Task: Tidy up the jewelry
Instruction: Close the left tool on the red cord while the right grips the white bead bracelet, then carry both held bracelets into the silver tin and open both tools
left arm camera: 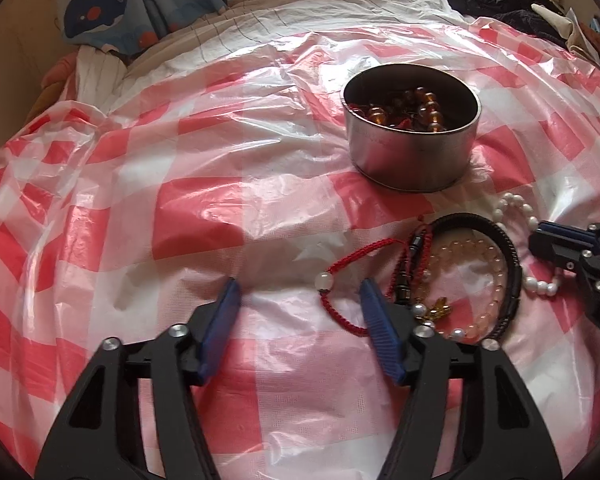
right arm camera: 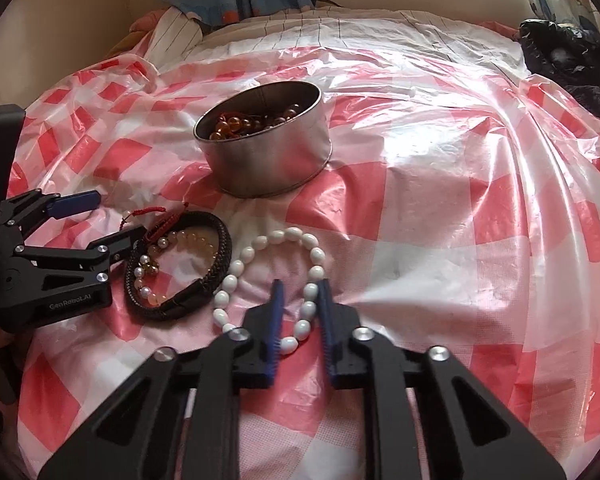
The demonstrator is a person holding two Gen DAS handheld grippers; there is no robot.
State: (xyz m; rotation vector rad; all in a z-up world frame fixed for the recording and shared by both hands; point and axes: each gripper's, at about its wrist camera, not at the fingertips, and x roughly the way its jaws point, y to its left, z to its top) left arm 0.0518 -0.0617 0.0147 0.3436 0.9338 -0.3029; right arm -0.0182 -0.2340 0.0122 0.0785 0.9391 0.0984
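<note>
Pinching the white beads

Your right tool (right arm camera: pixel 299 312) squeezes the white bracelet (right arm camera: pixel 274 276) to lift it into the tin (right arm camera: pixel 260 160); your left tool (left arm camera: pixel 298 308) is spread.

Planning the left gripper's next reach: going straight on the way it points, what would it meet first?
Probably the red cord bracelet lying between the open left gripper fingers; depth is unclear, so possibly only the checked plastic sheet.
</note>
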